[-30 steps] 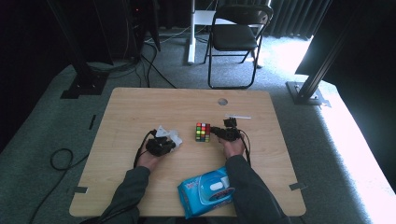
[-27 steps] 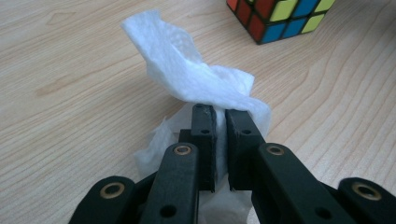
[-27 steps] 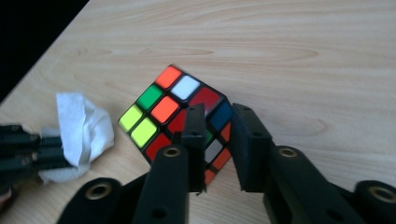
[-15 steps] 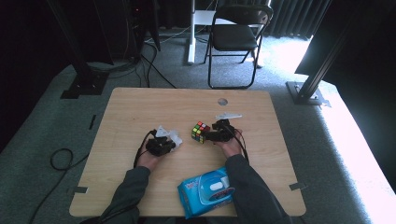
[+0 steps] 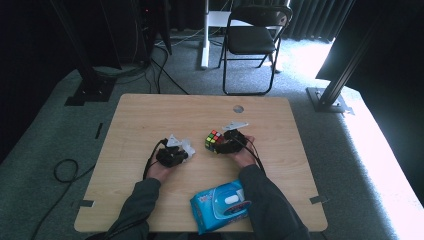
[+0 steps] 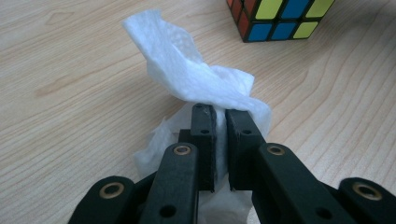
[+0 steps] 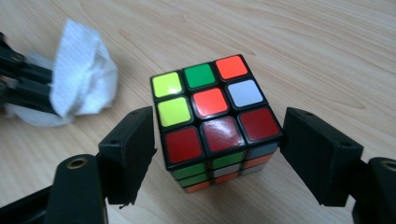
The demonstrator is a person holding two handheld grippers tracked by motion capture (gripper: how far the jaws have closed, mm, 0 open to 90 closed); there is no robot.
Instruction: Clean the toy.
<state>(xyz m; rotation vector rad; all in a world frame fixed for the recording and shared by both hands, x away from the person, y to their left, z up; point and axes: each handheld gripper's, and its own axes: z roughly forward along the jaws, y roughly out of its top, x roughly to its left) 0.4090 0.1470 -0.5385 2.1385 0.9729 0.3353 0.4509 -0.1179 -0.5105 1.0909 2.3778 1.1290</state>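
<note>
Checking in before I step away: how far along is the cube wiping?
Done: a white wipe is pinched in the left gripper. In hand: the right gripper, jaws just opened, straddles the puzzle cube without touching it. Left: wiping the cube, apparently.

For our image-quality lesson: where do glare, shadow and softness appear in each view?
High view: blown-out daylight on the floor at right, dark backdrop at left. Right gripper view: sheen on the Rubik's cube top, jaws soft-edged. Left gripper view: wet wipe bright, nearly textureless.

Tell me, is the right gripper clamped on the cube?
No, in the right gripper view the right gripper has its jaws standing apart on either side of the cube, with gaps showing.
</note>
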